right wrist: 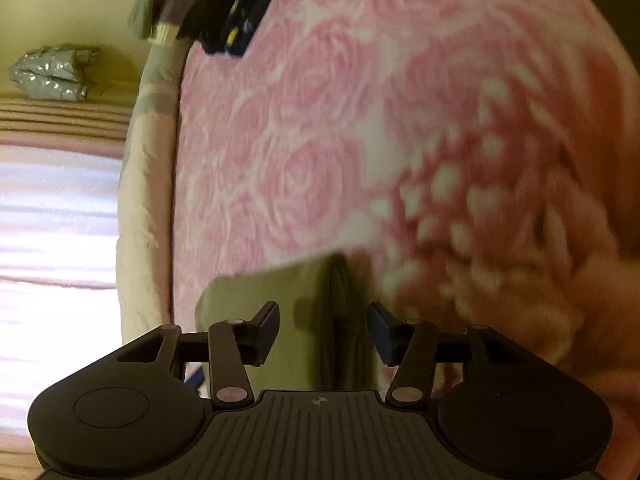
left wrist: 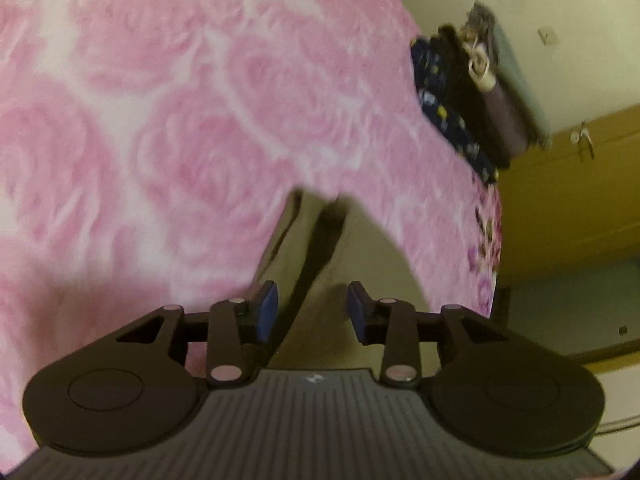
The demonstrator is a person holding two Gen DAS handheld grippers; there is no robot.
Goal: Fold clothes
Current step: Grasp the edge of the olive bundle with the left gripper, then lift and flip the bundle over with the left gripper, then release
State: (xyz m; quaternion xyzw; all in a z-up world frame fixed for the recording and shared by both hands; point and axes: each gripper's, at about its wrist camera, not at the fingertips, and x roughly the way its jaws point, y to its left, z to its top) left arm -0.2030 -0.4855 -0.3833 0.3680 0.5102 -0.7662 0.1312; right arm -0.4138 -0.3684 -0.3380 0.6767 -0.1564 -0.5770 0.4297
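Note:
An olive-green garment (left wrist: 360, 248) lies flat on a pink rose-patterned blanket (left wrist: 160, 120), with a dark crease running along it. My left gripper (left wrist: 312, 304) is open just above the garment, its blue pads (left wrist: 266, 308) holding nothing. In the right wrist view the same olive garment (right wrist: 256, 288) shows a straight edge and a dark fold line. My right gripper (right wrist: 323, 316) hangs open over it, also holding nothing. The view is too blurred to show whether either gripper touches the cloth.
A stack of folded dark clothes (left wrist: 472, 92) sits at the blanket's edge (right wrist: 224, 12). A blurred reddish cloth with pale spots (right wrist: 480, 208) lies right of the garment. A yellow-brown cabinet (left wrist: 568, 200) stands beyond the bed. A silver bundle (right wrist: 52, 72) rests near a bright curtain (right wrist: 56, 208).

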